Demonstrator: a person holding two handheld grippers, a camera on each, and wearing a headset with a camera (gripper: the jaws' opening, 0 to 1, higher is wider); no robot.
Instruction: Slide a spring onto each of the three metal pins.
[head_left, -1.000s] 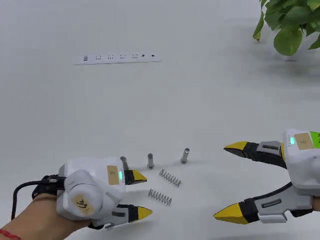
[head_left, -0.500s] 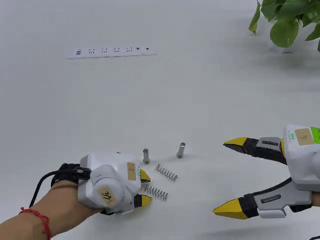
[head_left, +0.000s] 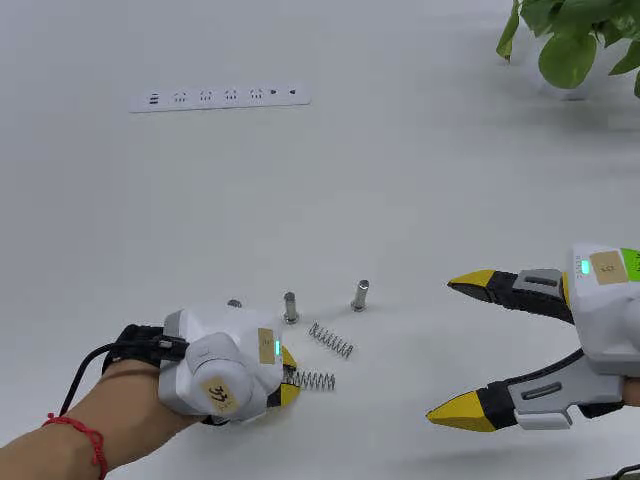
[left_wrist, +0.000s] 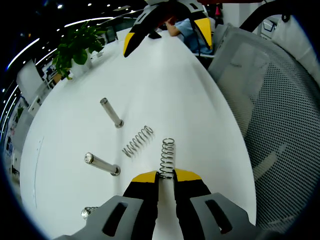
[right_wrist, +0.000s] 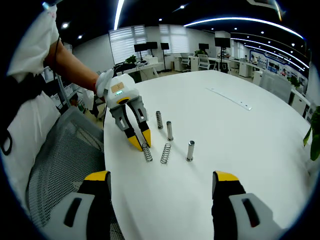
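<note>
The left hand-held gripper (head_left: 286, 377) has its jaws almost closed, pinching the near end of a spring (left_wrist: 167, 156) lying on the white surface (head_left: 400, 180); a second spring (head_left: 330, 340) lies loose just beside it; three pins (head_left: 290, 306) stand upright close behind, the one nearest that gripper seemingly already sleeved; the right hand-held gripper (head_left: 442, 348) is wide open, holding nothing, well apart.

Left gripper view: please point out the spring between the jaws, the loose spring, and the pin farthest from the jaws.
gripped spring (left_wrist: 167, 156), left gripper view, middle coils.
loose spring (left_wrist: 137, 141), left gripper view, middle coils.
farthest pin (left_wrist: 111, 113), left gripper view, mid shaft.
</note>
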